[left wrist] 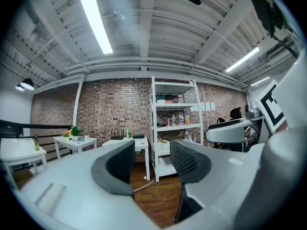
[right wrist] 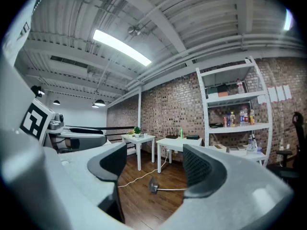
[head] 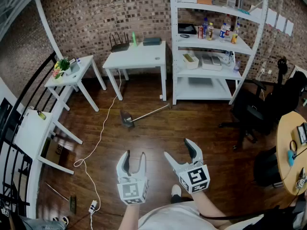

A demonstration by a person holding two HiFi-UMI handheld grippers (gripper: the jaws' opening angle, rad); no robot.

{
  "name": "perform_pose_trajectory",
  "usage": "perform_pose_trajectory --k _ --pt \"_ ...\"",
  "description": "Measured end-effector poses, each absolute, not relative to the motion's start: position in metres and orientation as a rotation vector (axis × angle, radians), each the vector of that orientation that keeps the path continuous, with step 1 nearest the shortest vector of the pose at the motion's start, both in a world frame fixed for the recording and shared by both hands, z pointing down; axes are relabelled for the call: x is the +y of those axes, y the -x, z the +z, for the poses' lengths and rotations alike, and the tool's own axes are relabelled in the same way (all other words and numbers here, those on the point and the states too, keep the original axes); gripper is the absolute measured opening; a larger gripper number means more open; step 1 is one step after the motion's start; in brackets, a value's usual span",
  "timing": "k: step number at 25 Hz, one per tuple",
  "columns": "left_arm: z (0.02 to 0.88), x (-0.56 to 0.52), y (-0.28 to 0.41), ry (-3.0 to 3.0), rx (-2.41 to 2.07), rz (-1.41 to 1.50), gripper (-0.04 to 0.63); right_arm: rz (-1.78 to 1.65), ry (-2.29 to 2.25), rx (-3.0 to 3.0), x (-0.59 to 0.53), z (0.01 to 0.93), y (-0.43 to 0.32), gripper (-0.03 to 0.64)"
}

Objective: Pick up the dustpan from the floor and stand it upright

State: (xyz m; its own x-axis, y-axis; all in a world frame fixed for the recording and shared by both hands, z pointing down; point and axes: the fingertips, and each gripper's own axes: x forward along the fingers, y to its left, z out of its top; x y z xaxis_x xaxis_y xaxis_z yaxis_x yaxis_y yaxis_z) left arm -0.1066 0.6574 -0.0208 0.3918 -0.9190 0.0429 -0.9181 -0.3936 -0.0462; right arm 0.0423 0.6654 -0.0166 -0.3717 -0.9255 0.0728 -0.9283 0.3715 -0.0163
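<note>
Here, the dustpan (head: 127,119) lies flat on the wooden floor (head: 158,138) near the white desk (head: 139,56). Well short of it, the left hand-held gripper (head: 134,158) and right hand-held gripper (head: 178,149) hover, jaws spread and empty.

this is looking like an office or small lab in a loft. a brick wall (head: 96,13) is running along the far side above a dark wooden floor (head: 158,133). a white table (head: 139,57) is standing against it, carrying a router (head: 119,44). a white shelf unit (head: 173,56) at the far right is storing bottles (head: 209,31). a black office chair (head: 252,107) is sitting at the right near a round wooden desk (head: 284,143). strip lights (left wrist: 96,18) are glowing on a bare beamed ceiling (left wrist: 158,32), and a black railing (left wrist: 24,124) is edging the left.
</note>
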Motion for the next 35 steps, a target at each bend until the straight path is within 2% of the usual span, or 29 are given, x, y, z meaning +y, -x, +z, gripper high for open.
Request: perform_pose_trajectory --k 6,11,16,22,26,31,35 --pt "-0.012 0.601 0.063 2.614 1.744 -0.165 0.242 0.110 -1.615 -2.612 0.614 -0.002 -0.077 0.348" --pt "0.006 0.564 0.054 2.636 1.798 -0.224 0.242 -0.038 -1.342 -2.718 0.592 0.000 -0.064 0.339" --pt "0.023 0.500 0.048 2.657 1.790 -0.213 0.242 0.028 -1.437 -2.679 0.530 0.020 -0.086 0.331" --pt "0.032 0.386 0.044 2.677 1.735 -0.193 0.242 -0.076 -1.443 -2.583 0.424 0.022 -0.089 0.331" --pt "0.030 0.301 0.064 2.694 1.696 -0.160 0.242 -0.197 -1.437 -2.561 0.339 -0.003 -0.060 0.331" --pt "0.029 0.215 0.087 2.728 1.657 -0.120 0.242 -0.135 -1.443 -2.571 0.244 -0.003 -0.028 0.313" --pt "0.067 0.160 0.100 2.763 1.680 -0.181 0.235 -0.011 -1.422 -2.525 0.197 0.032 -0.018 0.306"
